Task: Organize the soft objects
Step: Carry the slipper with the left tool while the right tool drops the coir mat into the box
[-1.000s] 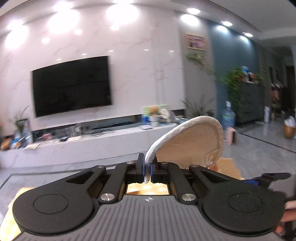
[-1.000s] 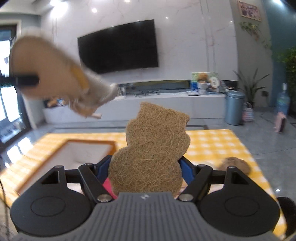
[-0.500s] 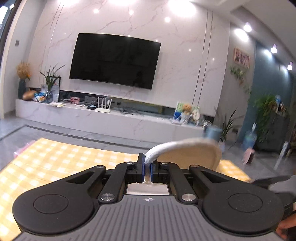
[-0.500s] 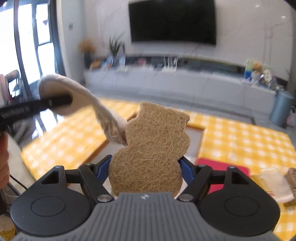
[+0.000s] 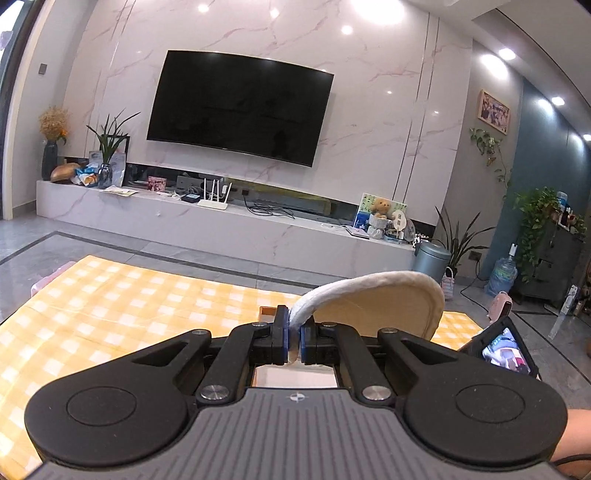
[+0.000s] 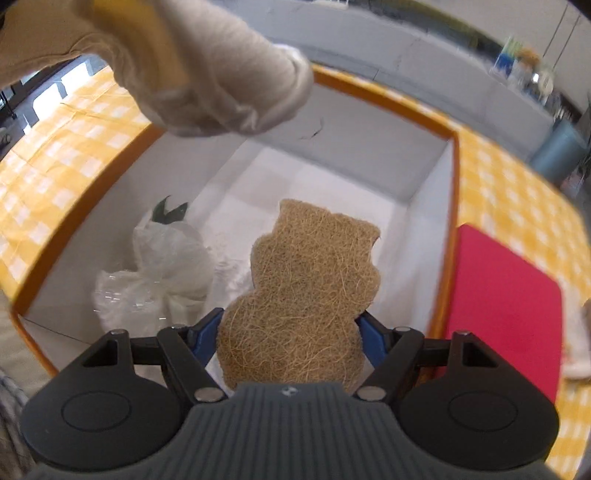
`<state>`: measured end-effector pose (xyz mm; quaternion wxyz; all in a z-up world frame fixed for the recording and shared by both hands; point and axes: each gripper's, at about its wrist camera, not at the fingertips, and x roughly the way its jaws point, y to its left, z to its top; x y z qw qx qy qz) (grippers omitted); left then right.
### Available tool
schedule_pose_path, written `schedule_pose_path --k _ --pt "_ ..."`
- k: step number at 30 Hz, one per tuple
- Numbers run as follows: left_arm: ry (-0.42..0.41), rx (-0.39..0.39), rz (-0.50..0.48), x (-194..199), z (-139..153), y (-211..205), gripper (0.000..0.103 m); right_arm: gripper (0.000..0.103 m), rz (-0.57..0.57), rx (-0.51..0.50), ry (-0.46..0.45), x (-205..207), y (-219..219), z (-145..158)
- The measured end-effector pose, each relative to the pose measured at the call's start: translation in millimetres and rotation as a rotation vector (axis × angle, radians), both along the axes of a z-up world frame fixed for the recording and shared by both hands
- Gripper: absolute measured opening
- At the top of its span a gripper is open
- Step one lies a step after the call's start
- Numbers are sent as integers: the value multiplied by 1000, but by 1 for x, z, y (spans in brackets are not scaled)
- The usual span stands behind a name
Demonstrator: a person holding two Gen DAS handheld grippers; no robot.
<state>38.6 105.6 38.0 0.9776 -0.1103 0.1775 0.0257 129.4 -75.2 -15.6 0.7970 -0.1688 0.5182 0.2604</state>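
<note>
Recessed ceiling spotlights [image 5: 384, 11] are glaring off the glossy marble wall [image 5: 369, 122]; the right wrist view is smearing with motion blur, edges bowing.

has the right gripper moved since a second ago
Yes. The right gripper, shut on the fibre scrubber, has tipped down over the orange-rimmed box; earlier the box lay low and the TV wall filled its view.

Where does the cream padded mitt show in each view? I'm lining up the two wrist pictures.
Left wrist view: the cream padded mitt is at lower centre, arching right from the shut left hand-held gripper.
Right wrist view: the mitt hangs blurred at top left, above the orange-rimmed box.
Shared landmark: the yellow checked cloth.
</note>
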Motion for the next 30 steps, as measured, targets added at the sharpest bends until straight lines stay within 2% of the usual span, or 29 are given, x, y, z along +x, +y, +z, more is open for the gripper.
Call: schedule_pose_path --k 1,4,5,6,9,13,14,15,16,17,18,19,21,23,25,27,30 --pt "8 -2 5 1 0 2 6 76 4 3 22 0 2 0" --pt "40 -8 28 4 -1 4 6 79 25 -99 48 -1 13 -6" --pt "55 -4 35 6 -1 5 6 89 26 -135 62 -3 14 -5" --pt "71 2 38 6 -1 5 6 93 20 -142 81 -5 14 -3" --pt "92 -9 40 8 -2 8 6 96 16 -65 96 -14 3 16" --pt "93 -34 45 6 -1 11 6 96 13 -21 -27 -17 -13 47" --pt "89 -37 46 6 -1 13 6 90 13 7 -58 -12 -21 54" --pt "86 -37 47 6 -1 13 6 74 6 35 -81 -9 -26 60" --pt "84 -37 49 5 -1 14 6 66 -4 52 -96 -2 -27 65" --pt "83 -37 50 5 -1 14 6 52 -10 58 -112 2 -28 69" --pt "82 -37 51 5 -1 14 6 43 -8 45 -139 5 -27 70" --pt "82 -38 51 5 -1 13 6 41 5 8 -168 7 -22 68" --pt "85 -36 50 6 -1 13 6 24 52 -116 -213 6 -11 58" --pt "87 -33 47 6 -2 13 6 18 113 -204 -201 3 -4 43" --pt "89 -28 43 6 -2 12 6 15 158 -249 -156 2 1 26" --pt "89 -27 44 6 -2 11 6 16 188 -315 -167 -1 6 8" --pt "86 -28 57 6 -2 11 6 22 181 -308 -130 0 8 0"
